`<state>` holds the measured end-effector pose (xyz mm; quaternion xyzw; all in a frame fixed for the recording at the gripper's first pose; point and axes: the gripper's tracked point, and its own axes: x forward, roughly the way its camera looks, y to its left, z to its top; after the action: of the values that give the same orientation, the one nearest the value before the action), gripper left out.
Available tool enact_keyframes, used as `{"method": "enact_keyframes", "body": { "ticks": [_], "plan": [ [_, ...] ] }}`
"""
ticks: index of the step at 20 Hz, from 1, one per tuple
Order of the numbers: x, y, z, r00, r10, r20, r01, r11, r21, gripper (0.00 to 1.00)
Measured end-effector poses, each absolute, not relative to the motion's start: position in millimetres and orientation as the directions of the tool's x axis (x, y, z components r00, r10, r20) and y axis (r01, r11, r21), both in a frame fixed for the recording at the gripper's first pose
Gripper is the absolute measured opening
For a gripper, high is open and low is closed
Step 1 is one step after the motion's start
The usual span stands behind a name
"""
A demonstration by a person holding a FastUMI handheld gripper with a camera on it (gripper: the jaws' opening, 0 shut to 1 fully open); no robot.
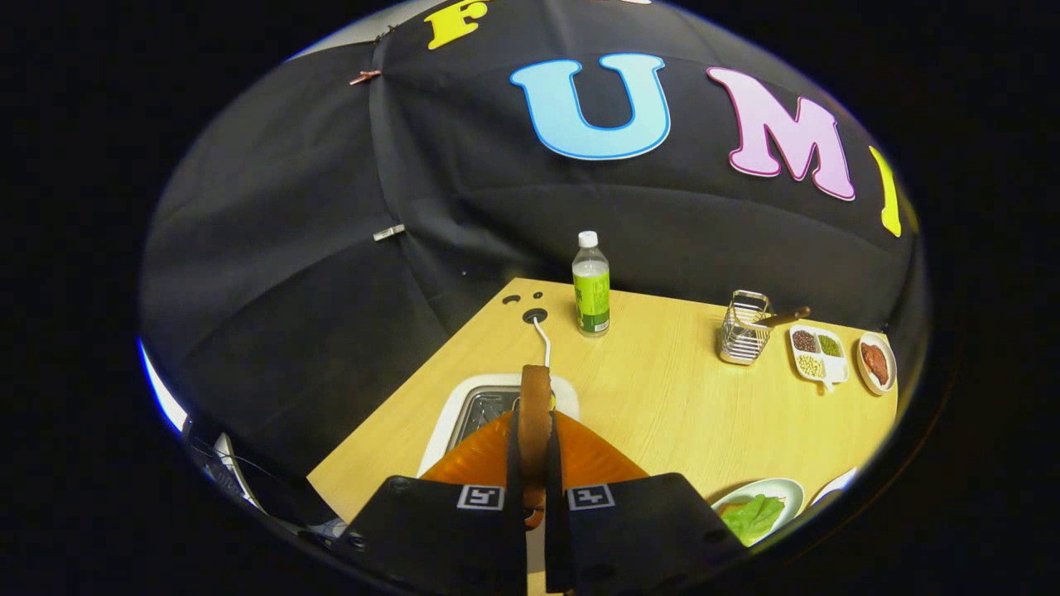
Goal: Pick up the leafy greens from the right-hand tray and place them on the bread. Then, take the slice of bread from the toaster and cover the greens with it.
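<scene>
Two fingers (507, 463) of the gripper (535, 463) closed nearly together, pinching a bread slice (535, 410) edge-on between them. Both pads press on it; its brown crust stands upright and sticks out past the fingertips. Orange finger shells flare out on either side of the slice.

Left to right:
- Toaster (464, 414): white body, metal slot on top, directly under and just beyond the fingers, near the table's left corner. Held slice sits above it; can't tell if its bottom edge is free of the slot.
- White cord (542, 338) runs from behind the toaster to a round grommet hole (535, 315) in the wooden table (662, 397).
- Bottle (591, 285), green label, white cap, upright just right of the hole, near the far edge.
- Wire basket (743, 329) further right, a wooden-handled utensil (782, 317) leaning out of it.
- White divided dish (818, 353) with dark, green and pale fillings, just beside the basket.
- Small oval dish (877, 362) with something reddish-brown, at the far right.
- Near side, right of the gripper: plate (791, 490) with leafy greens (754, 517) lying on it, something tan under them, likely the bread; partly cut off, can't confirm.
</scene>
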<state>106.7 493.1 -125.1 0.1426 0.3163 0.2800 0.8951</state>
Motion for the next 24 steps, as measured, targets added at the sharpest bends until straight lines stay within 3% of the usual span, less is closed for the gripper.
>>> {"method": "enact_keyframes", "body": {
  "ticks": [10, 18, 24],
  "plan": [
    [115, 349, -70, 0.765, 0.504, -0.401, -0.341, 0.845, 0.413, 0.13],
    [87, 247, -145, 0.785, 0.367, -0.499, -0.167, 0.901, 0.401, 0.13],
    [58, 245, -222, 0.743, 0.348, -0.572, -0.062, 0.886, 0.46, 0.13]
  ]
}}
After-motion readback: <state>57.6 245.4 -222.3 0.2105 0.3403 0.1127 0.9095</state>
